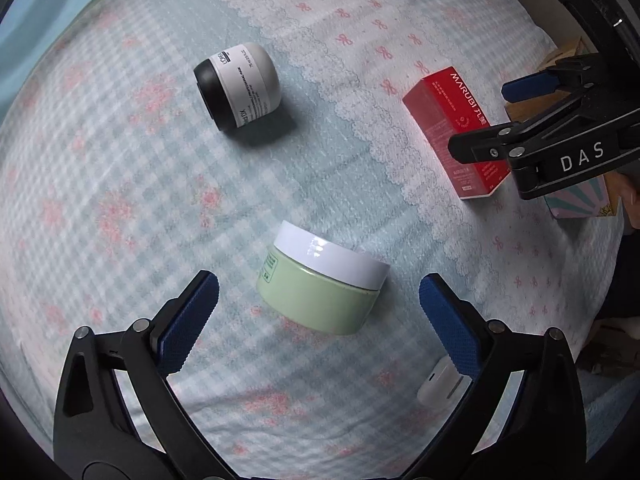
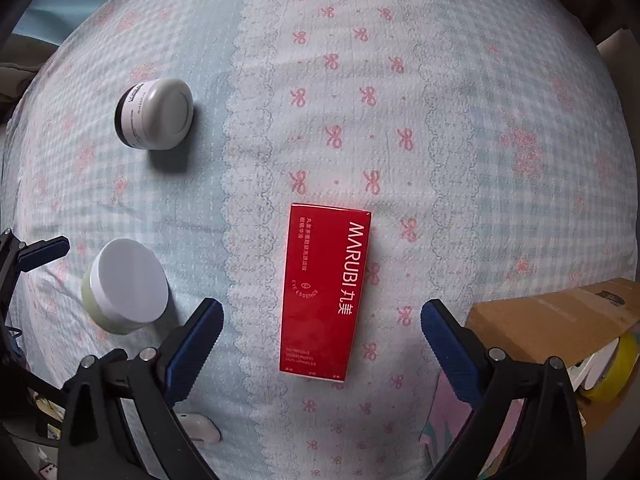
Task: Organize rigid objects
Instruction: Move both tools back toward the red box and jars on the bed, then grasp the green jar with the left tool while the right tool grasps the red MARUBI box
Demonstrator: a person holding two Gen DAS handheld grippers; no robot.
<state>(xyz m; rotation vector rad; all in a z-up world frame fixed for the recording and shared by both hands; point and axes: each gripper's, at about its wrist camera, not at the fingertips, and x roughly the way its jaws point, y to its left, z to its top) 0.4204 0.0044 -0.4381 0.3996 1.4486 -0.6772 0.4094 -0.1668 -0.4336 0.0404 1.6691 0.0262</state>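
Observation:
A green jar with a white lid (image 1: 320,280) lies on the bedspread, between and just ahead of the open fingers of my left gripper (image 1: 318,304); it also shows in the right wrist view (image 2: 126,286). A white jar with a black lid (image 1: 238,86) lies on its side farther off, also seen in the right wrist view (image 2: 154,114). A red MARUBI box (image 2: 324,292) lies flat between and ahead of the open fingers of my right gripper (image 2: 322,328). In the left wrist view the red box (image 1: 448,120) sits under the right gripper (image 1: 488,120). Both grippers are empty.
A white earbud case (image 1: 440,384) lies by my left gripper's right finger. A cardboard box (image 2: 560,320) with a yellow tape roll (image 2: 616,368) stands at the right. A pastel patterned box (image 1: 580,200) lies near the red box. The checked bedspread (image 2: 440,100) covers the surface.

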